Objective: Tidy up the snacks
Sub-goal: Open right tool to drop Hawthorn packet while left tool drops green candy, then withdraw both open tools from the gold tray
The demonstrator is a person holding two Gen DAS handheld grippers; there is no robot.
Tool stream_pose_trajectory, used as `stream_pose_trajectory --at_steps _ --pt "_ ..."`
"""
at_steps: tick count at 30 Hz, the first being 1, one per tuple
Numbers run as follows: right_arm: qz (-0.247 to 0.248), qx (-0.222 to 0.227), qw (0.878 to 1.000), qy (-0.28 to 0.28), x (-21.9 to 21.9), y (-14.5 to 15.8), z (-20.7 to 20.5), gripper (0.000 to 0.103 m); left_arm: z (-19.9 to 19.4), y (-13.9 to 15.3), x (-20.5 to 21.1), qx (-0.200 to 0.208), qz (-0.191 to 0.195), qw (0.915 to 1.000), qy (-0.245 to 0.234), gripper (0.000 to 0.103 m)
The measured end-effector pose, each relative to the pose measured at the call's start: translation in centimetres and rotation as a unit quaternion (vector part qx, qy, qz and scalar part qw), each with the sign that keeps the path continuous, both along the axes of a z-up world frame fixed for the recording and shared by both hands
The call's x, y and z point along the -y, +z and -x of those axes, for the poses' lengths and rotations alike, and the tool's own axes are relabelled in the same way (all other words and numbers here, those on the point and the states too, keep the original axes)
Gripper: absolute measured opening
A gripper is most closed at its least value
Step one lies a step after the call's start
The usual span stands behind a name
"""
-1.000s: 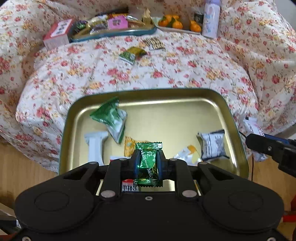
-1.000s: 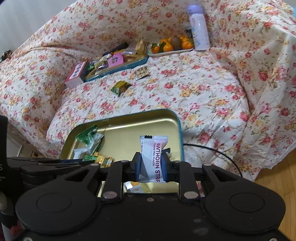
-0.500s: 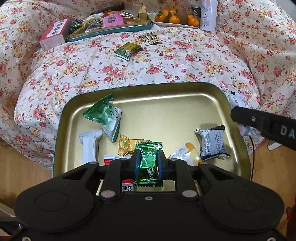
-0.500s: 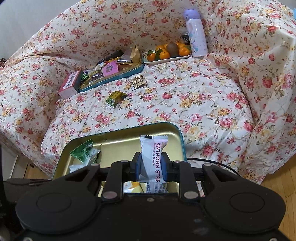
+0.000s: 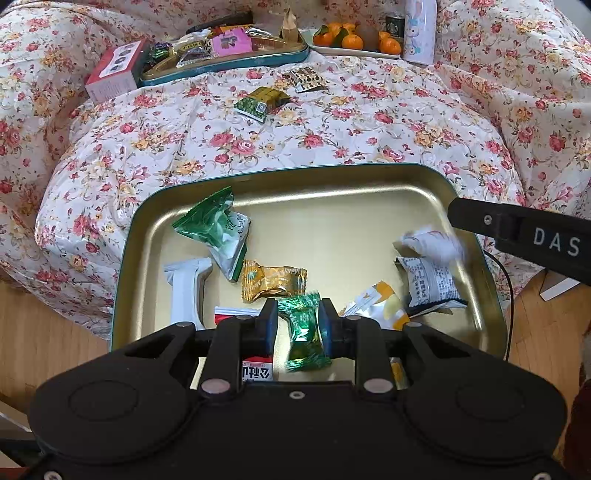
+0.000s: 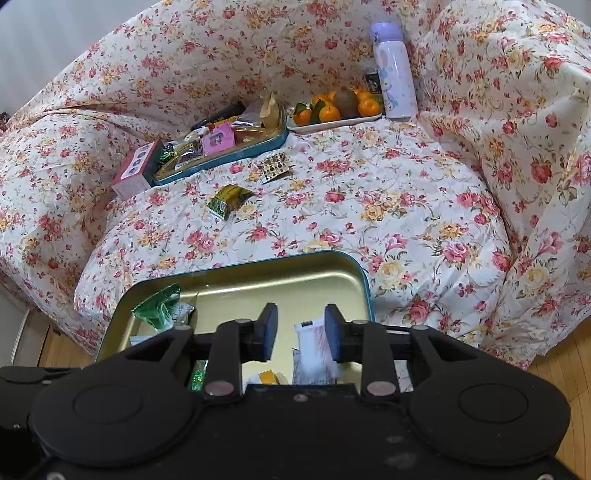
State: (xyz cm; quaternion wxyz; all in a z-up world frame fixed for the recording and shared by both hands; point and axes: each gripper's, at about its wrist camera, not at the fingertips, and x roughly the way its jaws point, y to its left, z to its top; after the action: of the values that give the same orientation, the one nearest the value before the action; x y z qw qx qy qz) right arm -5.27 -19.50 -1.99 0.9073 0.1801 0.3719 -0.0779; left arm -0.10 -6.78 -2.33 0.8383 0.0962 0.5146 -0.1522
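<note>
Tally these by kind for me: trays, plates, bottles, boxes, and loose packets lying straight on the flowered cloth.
Trays: 2, the near gold tray and the far tray
Plates: 1, the fruit plate
Bottles: 1, the bottle
Boxes: 1, the box
Loose packets: 2, the green packet and the brown packet
Total: 7

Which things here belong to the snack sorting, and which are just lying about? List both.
Job:
gold tray
green candy between the opening jaws of the left gripper
white snack pack, dropping from the right gripper
loose green-yellow packet

Lying about:
oranges
lilac bottle
</note>
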Motion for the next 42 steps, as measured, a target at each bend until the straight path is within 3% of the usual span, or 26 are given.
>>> stream_pose_trajectory --at_steps 27,32,35,37,42 --pt "0.008 -0.030 0.999 0.037 -1.3 -0.4 1.0 0.046 -0.5 -0.1 -1.9 -0.005 -0.010 0.9987 0.050 0.034" --pt "0.009 -0.029 0.999 0.036 -1.4 -0.4 1.1 0.053 -0.6 0.0 -2.2 -0.004 -0.005 0.9986 0.052 0.035" --pt "0.010 -0.029 0.999 0.038 -1.5 -0.3 1.1 0.055 -0.6 0.1 -2.5 0.000 -0.003 0.9984 0.056 0.037" --pt "0.013 -0.029 0.999 0.040 -1.5 -0.3 1.1 0.058 -0.7 0.3 -2.7 0.005 0.001 0.9983 0.058 0.050" --pt "0.019 -0.030 0.998 0.046 -1.7 -0.2 1.1 0.060 -0.6 0.7 -3.1 0.030 -0.002 0.9974 0.066 0.051"
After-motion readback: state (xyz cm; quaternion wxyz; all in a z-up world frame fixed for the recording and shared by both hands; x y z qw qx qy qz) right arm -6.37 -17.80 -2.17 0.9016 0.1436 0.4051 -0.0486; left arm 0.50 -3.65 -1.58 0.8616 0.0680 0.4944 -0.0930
